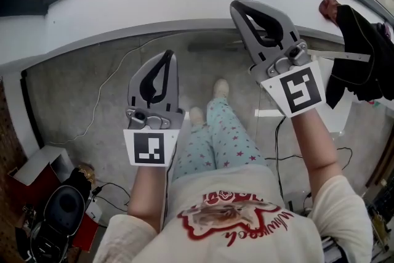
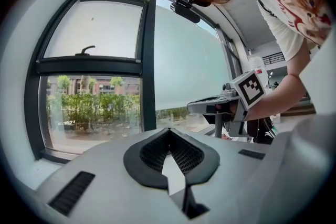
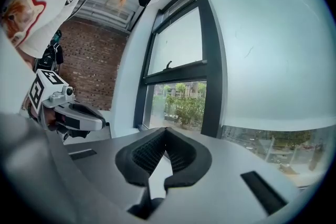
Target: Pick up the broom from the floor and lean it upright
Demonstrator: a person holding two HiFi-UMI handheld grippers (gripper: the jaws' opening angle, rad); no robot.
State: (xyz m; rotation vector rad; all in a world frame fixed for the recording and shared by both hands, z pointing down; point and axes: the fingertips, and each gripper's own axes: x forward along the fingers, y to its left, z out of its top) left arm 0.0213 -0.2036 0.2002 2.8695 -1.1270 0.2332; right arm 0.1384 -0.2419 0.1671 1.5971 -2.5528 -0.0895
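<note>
I'm looking into a bare, unfinished workroom: grey concrete floor (image 1: pixel 74 89), red brick wall (image 3: pixel 100 71), tall dark-framed window (image 2: pixel 148 60), black cable (image 1: pixel 276 151) lying loose.

Bare grey concrete floor (image 1: pixel 74 92) lies open ahead; curved white window wall (image 1: pixel 123 3) bounds it, and a black hanging garment (image 1: pixel 358 52) crowds the right.

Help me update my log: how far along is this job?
Done: nothing that shows; no broom appears in any view. In hand: nothing. The left gripper and right gripper are both shut and empty, pointing toward the window. Left: find the broom, grasp it, lean it upright.
</note>
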